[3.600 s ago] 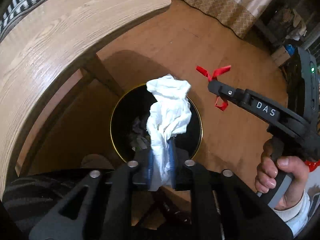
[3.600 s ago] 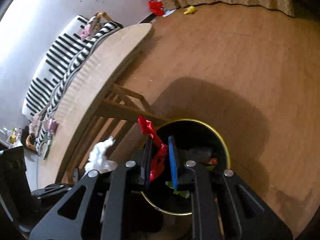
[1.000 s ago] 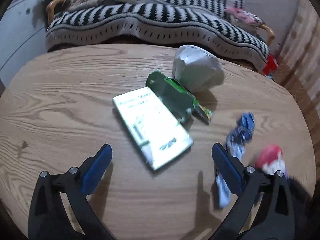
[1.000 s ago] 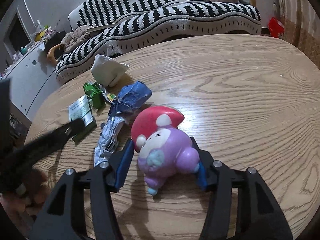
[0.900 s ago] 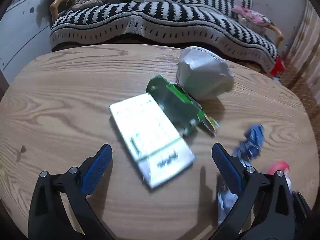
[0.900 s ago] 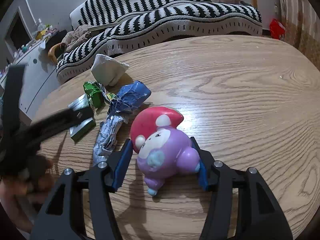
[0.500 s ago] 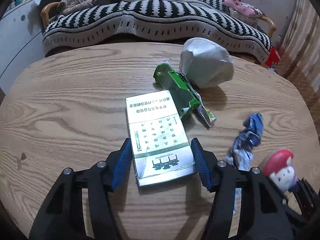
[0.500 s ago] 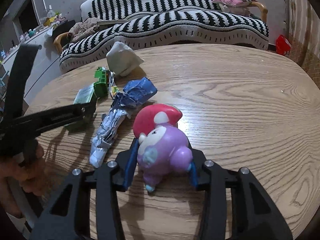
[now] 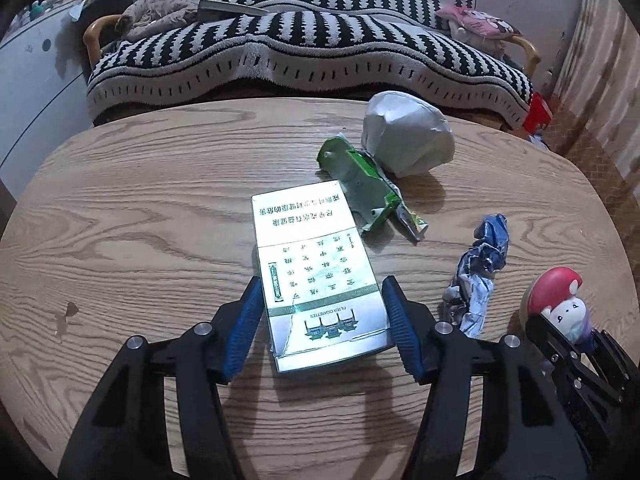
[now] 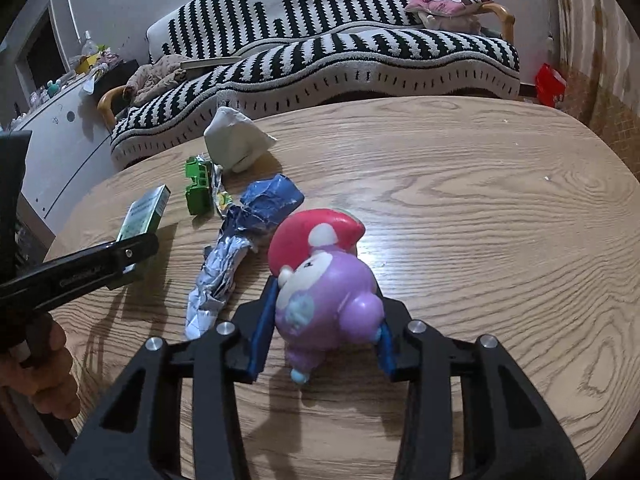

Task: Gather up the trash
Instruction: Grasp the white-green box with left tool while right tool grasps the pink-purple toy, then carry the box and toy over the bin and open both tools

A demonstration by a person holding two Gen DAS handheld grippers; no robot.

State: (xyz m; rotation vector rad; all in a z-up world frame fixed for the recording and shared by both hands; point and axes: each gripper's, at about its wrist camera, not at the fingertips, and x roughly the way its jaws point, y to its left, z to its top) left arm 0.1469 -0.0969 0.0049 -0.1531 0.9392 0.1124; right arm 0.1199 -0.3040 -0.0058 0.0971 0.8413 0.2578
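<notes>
Two handheld grippers work a cluttered wooden table (image 9: 120,208) at once, each clamped on its own piece of trash. The left gripper (image 9: 320,320) pinches the near end of a flat cigarette pack (image 9: 316,276) between its blue pads, jaws having just closed in from wide apart, pads against the pack's long edges, probably the easiest way to lift something lying flat. The right gripper (image 10: 322,320), seen at the far right of the left view, squeezes a soft purple toy with a red mushroom cap (image 10: 320,276) by its body; its jaws have likewise just narrowed, and the toy bulges slightly between the pads. Just ahead of the left gripper and to its right lies a crushed green carton (image 9: 360,188), touching the pack's far corner, and beyond that a ball of grey-white paper (image 9: 408,140). A crumpled blue and silver wrapper (image 9: 480,272) lies between the two grippers, not yet taken. Both held items seem still to rest on the table, so the lift appears yet to come. No bin is in view, and a striped sofa (image 10: 320,40) stands behind the table.
</notes>
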